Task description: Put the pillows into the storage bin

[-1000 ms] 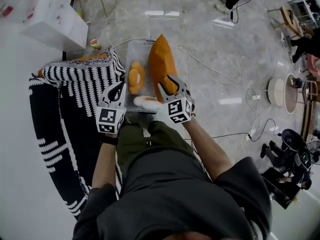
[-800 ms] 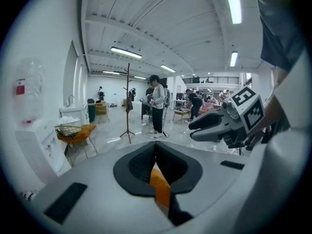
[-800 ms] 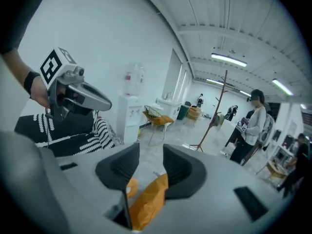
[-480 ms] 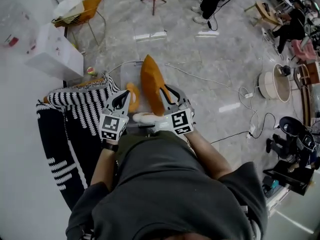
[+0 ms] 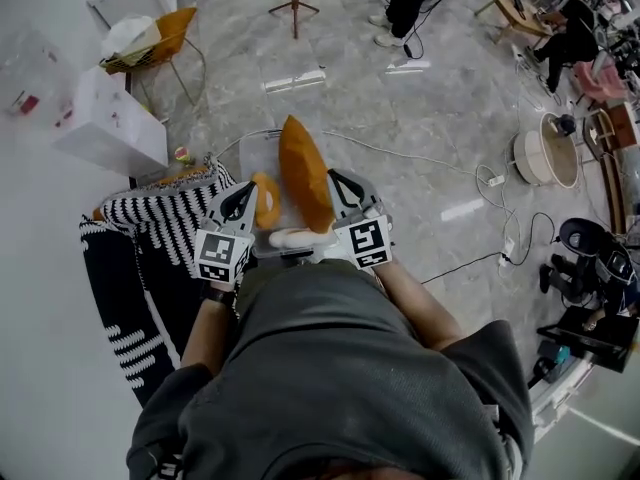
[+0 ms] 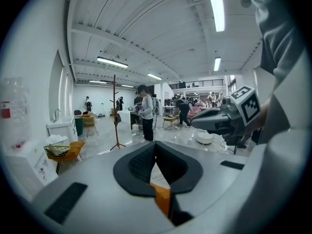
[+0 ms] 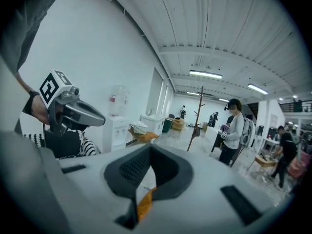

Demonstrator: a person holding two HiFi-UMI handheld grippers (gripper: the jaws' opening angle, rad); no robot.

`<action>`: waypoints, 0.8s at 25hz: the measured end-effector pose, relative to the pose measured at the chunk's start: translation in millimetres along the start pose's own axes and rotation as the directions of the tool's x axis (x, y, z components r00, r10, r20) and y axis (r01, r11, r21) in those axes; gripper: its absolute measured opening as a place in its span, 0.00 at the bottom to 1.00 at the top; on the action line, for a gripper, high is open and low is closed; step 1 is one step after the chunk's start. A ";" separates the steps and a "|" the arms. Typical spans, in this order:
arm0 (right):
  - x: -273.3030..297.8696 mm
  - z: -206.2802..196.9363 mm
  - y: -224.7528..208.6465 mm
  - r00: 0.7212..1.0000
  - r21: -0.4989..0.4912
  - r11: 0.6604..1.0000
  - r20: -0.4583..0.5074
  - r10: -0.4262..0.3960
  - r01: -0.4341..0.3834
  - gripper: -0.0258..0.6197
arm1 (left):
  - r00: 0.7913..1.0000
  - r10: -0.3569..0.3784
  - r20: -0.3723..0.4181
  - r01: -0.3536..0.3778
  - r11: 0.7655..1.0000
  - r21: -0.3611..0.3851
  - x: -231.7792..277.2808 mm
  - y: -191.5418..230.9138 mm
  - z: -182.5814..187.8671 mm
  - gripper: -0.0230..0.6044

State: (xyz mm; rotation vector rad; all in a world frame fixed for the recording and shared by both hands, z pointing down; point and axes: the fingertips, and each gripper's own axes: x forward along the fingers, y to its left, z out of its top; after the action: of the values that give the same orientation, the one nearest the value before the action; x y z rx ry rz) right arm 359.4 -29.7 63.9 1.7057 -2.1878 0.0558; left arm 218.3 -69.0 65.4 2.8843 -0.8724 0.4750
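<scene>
Head view: orange pillows (image 5: 304,173) sit in bin (image 5: 251,152); left gripper (image 5: 243,190) and just-closed right gripper (image 5: 341,181) fingers together.

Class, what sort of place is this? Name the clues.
Probably a large open-plan lab or workshop: strip lights on a high ceiling, cables trailing over the polished floor, people standing about behind.

The see-through plastic storage bin (image 5: 253,151) sits on a shiny grey stone floor (image 5: 420,118). In the bin are a big orange pillow (image 5: 303,173), a small round orange cushion (image 5: 266,200) and a cream-white soft thing (image 5: 292,237). Left of the bin lies a black cloth with white stripes and zigzags (image 5: 160,228). The left gripper (image 5: 243,193) and right gripper (image 5: 338,180), near the bin, are grey with black jaws. Each has a cube with black-and-white squares. The person's shirt (image 5: 330,368) is dark grey-green.
</scene>
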 end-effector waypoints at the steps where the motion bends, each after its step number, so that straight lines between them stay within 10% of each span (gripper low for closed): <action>1: -0.5 0.5 -0.3 1.000 0.006 1.000 0.004 -0.001 0.001 0.04 | 1.000 -0.003 -0.001 0.003 1.000 0.006 -0.4 -1.2 0.8 0.04; 20: -9.9 -2.0 -0.7 0.999 0.029 0.999 0.020 0.035 -0.036 0.04 | 1.000 0.001 -0.009 0.000 0.999 0.037 -2.1 -27.0 13.2 0.04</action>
State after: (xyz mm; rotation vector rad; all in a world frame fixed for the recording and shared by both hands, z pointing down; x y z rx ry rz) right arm 362.6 -20.2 62.6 1.6896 -2.2425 0.0804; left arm 235.2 -47.8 52.4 2.9131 -0.8722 0.5097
